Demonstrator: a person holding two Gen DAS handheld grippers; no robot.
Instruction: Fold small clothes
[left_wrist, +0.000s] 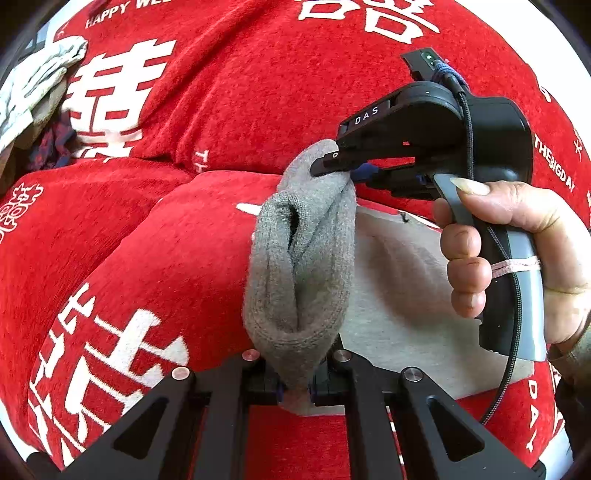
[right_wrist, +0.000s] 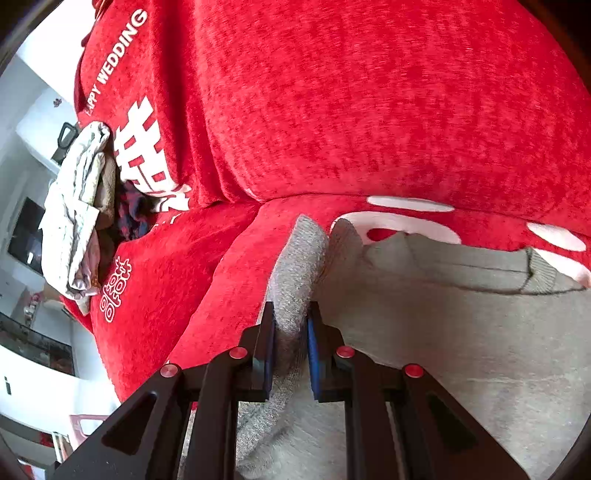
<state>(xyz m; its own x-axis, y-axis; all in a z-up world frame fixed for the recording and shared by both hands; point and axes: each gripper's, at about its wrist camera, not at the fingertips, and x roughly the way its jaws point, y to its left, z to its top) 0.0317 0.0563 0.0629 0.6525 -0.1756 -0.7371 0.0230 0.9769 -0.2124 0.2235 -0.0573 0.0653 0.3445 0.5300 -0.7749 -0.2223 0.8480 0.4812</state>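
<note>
both hand-held grippers (left_wrist: 295, 384) (right_wrist: 291, 332) tight on one grey sock (left_wrist: 299, 258)

Both wrist views look closely along their grippers, sharing the grey sock (left_wrist: 299, 266) and red sofa cover (right_wrist: 369, 110).

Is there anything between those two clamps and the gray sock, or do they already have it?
Nothing visible stands between them. The left gripper is shut on one end of the gray sock, and the right gripper pinches the other end, above the red sofa cover.
</note>
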